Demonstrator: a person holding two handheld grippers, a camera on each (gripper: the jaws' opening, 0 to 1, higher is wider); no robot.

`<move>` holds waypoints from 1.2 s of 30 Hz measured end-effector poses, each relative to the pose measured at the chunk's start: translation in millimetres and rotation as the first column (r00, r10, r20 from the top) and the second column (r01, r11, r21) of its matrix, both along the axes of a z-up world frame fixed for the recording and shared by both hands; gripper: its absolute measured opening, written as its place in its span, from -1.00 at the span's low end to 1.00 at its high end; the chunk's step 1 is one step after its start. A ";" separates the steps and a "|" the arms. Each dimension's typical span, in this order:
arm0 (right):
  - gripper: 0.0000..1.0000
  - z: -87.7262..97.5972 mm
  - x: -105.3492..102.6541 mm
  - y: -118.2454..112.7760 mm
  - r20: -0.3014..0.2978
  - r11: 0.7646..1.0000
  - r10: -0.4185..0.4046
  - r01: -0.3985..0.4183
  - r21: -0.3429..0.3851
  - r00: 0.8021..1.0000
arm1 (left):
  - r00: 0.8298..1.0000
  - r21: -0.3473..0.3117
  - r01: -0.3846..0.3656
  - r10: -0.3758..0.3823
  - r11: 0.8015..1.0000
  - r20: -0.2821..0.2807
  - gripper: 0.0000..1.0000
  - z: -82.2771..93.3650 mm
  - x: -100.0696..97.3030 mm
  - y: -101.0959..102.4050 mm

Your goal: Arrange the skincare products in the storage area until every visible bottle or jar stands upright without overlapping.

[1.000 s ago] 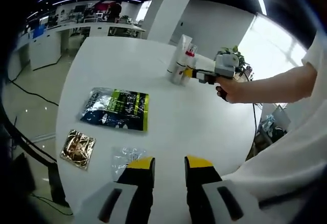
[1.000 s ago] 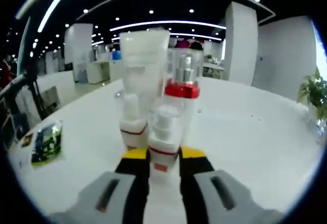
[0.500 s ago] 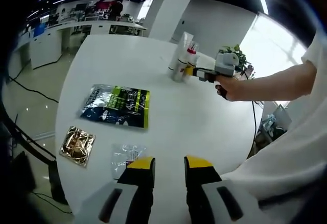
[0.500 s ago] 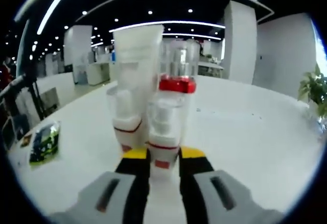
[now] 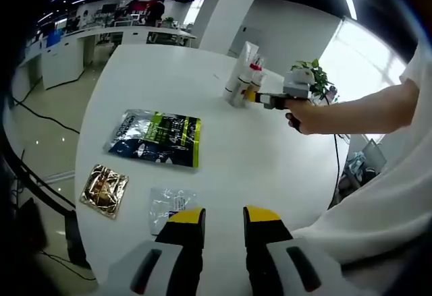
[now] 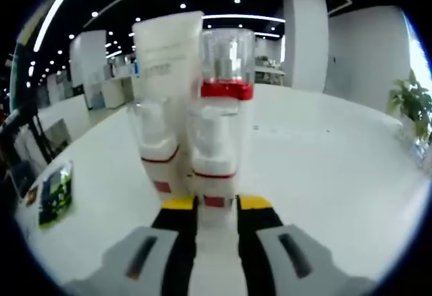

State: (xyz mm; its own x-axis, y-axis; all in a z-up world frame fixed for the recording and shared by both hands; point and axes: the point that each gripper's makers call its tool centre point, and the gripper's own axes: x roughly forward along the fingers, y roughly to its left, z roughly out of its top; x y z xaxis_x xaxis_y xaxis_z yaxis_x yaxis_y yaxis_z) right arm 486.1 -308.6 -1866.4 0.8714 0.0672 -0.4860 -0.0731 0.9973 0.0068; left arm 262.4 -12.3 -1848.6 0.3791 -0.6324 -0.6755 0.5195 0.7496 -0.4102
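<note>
The skincare cluster stands upright near the far edge of the round white table (image 5: 223,154): a small clear bottle (image 6: 214,174) with a red band, held at its base between the closed jaws of the right gripper (image 6: 215,205), which presumably steady it while it is settled next to its neighbours. Behind it rises a pump bottle with a red collar (image 6: 227,73); just to one side are a second small bottle (image 6: 156,149) and a tall white tube (image 6: 164,60) standing on its cap. They crowd close together; whether they touch I cannot tell. In the left gripper view the same group (image 5: 244,77) shows beyond the person's hand (image 5: 302,114).

The left gripper (image 5: 223,218) hangs over the near edge with its jaws apart and nothing between them, seemingly waiting. Ahead of it lie a clear sachet (image 5: 169,205), a gold foil packet (image 5: 103,189) and a dark green-and-blue pouch (image 5: 156,137), all flat, well apart from the bottles.
</note>
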 end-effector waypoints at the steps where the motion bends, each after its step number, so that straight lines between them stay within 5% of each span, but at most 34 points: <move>1: -0.52 -0.8 -1.7 -0.7 -0.002 1.000 -0.004 0.004 0.002 1.000 | 1.000 -0.001 -0.002 0.002 1.000 0.000 -0.54 0.5 0.1 0.1; 9: -0.36 -5.6 -14.5 -6.6 -0.026 0.999 -0.030 0.031 0.038 0.999 | 1.000 -0.012 -0.015 0.015 1.000 -0.011 -0.53 -1.9 -2.0 -0.6; 17: -0.28 -14.4 -52.7 0.1 -0.099 0.993 -0.032 0.043 0.110 0.995 | 0.998 -0.042 -0.062 0.062 0.997 -0.014 -0.53 -1.0 -2.9 0.9; 25: -0.23 -15.1 -77.6 62.0 -0.139 0.964 0.132 -0.094 0.250 0.981 | 0.985 -0.077 -0.172 0.171 0.982 -0.013 -0.53 3.1 -4.7 12.3; 30: -0.18 -13.3 -72.9 120.0 -0.145 0.893 0.324 -0.252 0.373 0.935 | 0.983 -0.086 -0.184 0.184 0.979 -0.008 -0.53 3.9 -10.9 13.0; 31: -0.14 -12.7 -71.7 141.1 -0.166 0.855 0.382 -0.280 0.436 0.909 | 0.979 -0.101 -0.204 0.204 0.974 -0.011 -0.52 5.4 -11.2 14.5; 34: -0.06 -10.4 -70.9 172.4 -0.180 0.805 0.477 -0.345 0.483 0.860 | 0.973 -0.115 -0.232 0.233 0.966 -0.004 -0.52 8.8 -14.0 17.7; 36: 0.03 -13.7 -66.5 186.5 -0.205 0.797 0.534 -0.408 0.445 0.820 | 0.971 -0.118 -0.238 0.239 0.964 -0.004 -0.52 9.4 -20.0 19.0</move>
State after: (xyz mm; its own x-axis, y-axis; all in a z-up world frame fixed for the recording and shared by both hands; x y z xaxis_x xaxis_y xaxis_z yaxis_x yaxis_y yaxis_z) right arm 419.6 -122.2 -1880.1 0.4926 0.6555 -0.5725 -0.4641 0.7543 0.4644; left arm 242.4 6.7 -1839.2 0.5346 -0.5971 -0.5981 0.3362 0.7996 -0.4977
